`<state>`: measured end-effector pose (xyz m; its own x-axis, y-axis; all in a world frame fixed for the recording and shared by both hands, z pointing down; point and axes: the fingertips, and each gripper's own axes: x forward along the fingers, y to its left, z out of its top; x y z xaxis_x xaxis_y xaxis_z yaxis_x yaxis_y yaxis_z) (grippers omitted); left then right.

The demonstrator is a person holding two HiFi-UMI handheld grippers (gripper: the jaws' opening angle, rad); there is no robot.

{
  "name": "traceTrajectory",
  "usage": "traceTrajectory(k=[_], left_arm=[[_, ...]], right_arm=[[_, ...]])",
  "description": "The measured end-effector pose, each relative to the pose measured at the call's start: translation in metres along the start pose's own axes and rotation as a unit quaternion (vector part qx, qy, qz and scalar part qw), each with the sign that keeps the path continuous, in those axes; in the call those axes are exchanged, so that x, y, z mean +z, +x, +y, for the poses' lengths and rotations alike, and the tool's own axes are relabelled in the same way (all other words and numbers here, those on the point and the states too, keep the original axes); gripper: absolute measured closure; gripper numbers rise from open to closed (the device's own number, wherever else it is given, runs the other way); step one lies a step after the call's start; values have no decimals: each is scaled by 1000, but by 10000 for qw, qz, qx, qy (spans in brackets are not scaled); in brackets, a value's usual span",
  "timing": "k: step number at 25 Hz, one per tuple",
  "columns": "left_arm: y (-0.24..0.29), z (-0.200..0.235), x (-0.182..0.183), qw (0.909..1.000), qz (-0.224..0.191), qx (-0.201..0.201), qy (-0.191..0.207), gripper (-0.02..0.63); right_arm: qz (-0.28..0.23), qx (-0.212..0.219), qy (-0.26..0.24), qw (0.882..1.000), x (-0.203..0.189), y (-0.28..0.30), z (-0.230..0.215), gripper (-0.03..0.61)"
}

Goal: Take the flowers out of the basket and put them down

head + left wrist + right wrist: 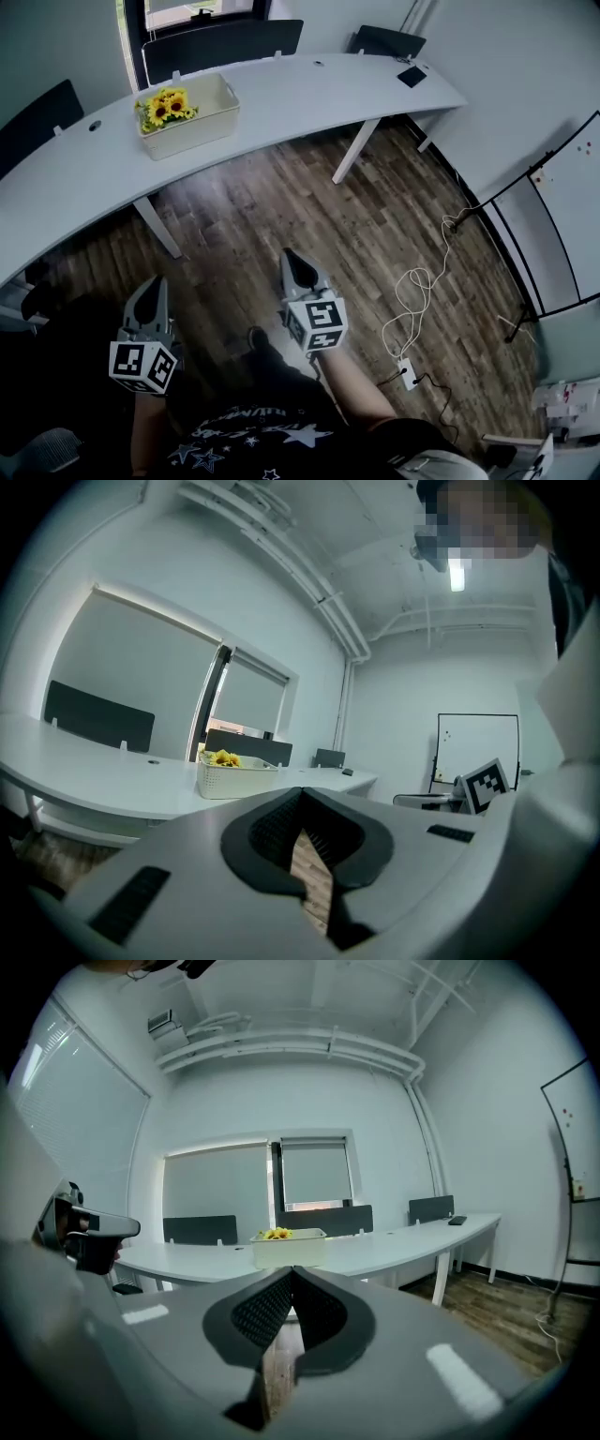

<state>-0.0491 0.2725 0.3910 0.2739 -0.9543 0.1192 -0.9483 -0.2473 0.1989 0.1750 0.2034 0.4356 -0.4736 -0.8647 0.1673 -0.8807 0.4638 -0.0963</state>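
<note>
Left tongs (pixel 150 283) and right tongs (pixel 293 256) both closed and empty; sunflowers (pixel 167 105) in white basket (pixel 202 127) on bench (pixel 300 89) well ahead; likely the approach step, next reach closer and open

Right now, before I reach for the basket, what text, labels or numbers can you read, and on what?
Nothing can be read.
Shirt print: lettering too blurred.
Whiteboard: marks too small.
Left marker cube, right marker cube: square patterns, no letters.
</note>
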Motion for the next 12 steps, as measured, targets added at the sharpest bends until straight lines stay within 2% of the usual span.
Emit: traceTrajectory(k=[9,12], left_arm=[[75,5,10,9997,15,221,111,604],[97,6,13,9995,-16,286,135,604]], right_arm=[[-250,218,133,9994,35,72,-56,575],[-234,249,158,9993,35,88,-74,575]])
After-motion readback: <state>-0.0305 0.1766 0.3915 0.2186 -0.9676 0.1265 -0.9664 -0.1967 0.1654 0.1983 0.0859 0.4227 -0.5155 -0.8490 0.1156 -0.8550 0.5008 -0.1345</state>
